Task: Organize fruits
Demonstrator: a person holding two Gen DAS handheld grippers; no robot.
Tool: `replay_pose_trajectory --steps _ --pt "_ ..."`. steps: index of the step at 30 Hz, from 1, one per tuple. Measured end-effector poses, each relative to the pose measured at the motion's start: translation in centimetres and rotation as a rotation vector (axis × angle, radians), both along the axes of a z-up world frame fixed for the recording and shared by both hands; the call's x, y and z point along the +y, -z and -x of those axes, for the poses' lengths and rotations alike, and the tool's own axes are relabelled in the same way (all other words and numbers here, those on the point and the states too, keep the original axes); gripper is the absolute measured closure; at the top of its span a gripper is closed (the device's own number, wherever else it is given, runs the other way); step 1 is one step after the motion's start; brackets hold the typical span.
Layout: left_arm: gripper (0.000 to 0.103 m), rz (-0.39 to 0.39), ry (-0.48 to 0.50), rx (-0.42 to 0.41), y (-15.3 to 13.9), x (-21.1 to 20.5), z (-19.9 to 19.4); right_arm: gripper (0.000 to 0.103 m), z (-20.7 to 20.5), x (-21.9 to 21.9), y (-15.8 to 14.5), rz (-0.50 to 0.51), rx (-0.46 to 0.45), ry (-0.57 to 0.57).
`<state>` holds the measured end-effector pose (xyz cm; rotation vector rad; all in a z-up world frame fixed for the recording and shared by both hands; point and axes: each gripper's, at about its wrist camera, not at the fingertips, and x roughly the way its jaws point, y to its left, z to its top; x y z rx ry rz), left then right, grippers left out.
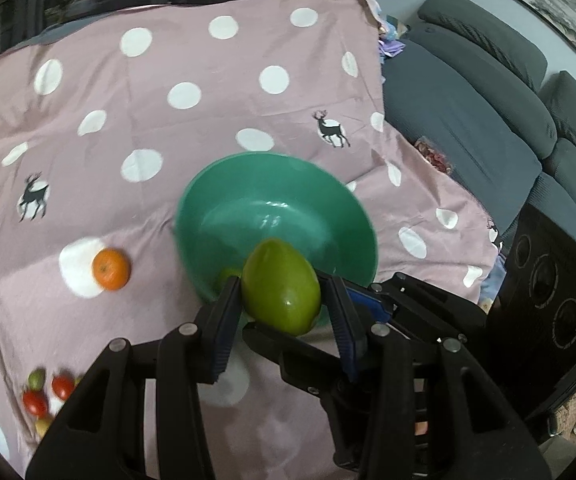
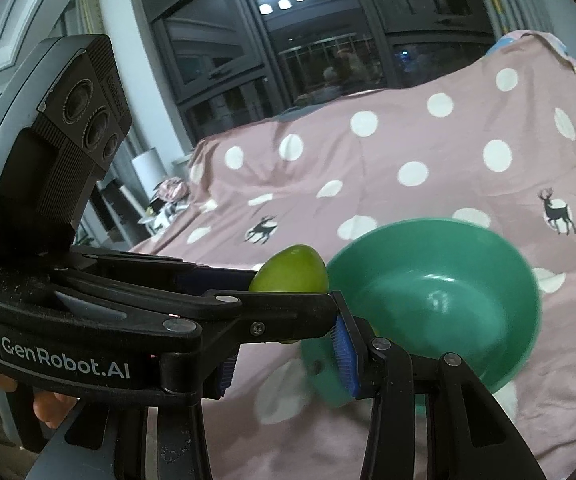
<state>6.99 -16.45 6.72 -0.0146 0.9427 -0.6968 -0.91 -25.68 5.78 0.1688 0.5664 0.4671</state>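
Left fingers (image 1: 227,312) clasp green mango (image 1: 281,290); right fingers (image 2: 344,354) grip bowl (image 2: 500,248); "GenRobot.AI".

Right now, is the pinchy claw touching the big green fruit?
Touching. The left wrist view shows the left gripper with both blue pads pressed against the green mango, holding it above the green bowl.

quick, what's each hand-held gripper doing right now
Left hand-held gripper: closed on the green mango.
Right hand-held gripper: gripping the rim of the green bowl, tilting it.
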Motion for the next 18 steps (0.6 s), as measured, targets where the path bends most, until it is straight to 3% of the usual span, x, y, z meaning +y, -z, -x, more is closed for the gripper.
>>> replay_pose_trajectory --steps 6,18 --pt "0.061 0.027 0.044 0.044 1.1 -2.0 -2.0 0.059 -1.2 -1.3 0.4 0.014 0.030 0.044" --pt "0.061 0.049 0.050 0.198 5.5 -2.8 -4.3 0.059 -3.9 -2.3 3.7 0.034 0.184 0.055"
